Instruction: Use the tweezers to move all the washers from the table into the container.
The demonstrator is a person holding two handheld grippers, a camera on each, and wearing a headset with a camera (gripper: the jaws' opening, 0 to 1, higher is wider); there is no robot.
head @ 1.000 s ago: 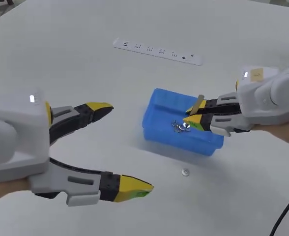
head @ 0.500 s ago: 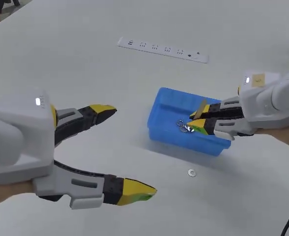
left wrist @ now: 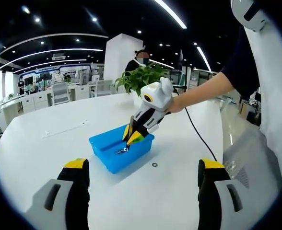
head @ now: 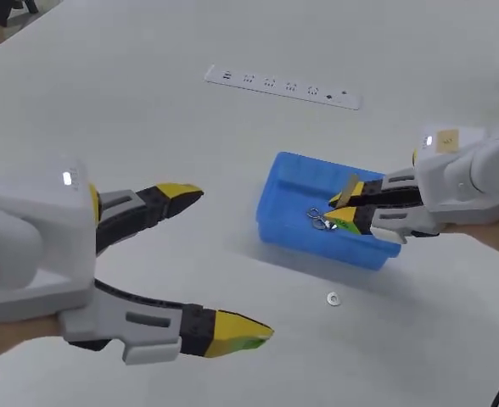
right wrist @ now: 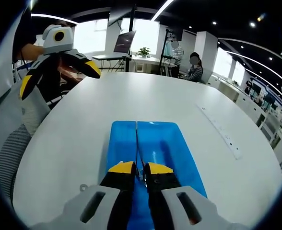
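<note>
One loose washer (head: 333, 298) is on the table (head: 148, 110) just beside the blue container (head: 285, 170), outside the right gripper (head: 341, 212). Its jaws pinch the tweezers (head: 348, 186) over the container's washer pile (head: 321, 220). The left gripper (head: 232, 263) gapes wide, well apart.

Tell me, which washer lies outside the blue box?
The single washer on the table, on the box's near side; the other washers sit clustered inside it.

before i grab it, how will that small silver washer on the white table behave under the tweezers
The small flat silver washer lies flat on the smooth white table, so a nudge will probably make it skid. It looks thin and light, so likely apt to slip from the slim tweezers. Tipped on edge, the round ring could roll.
</note>
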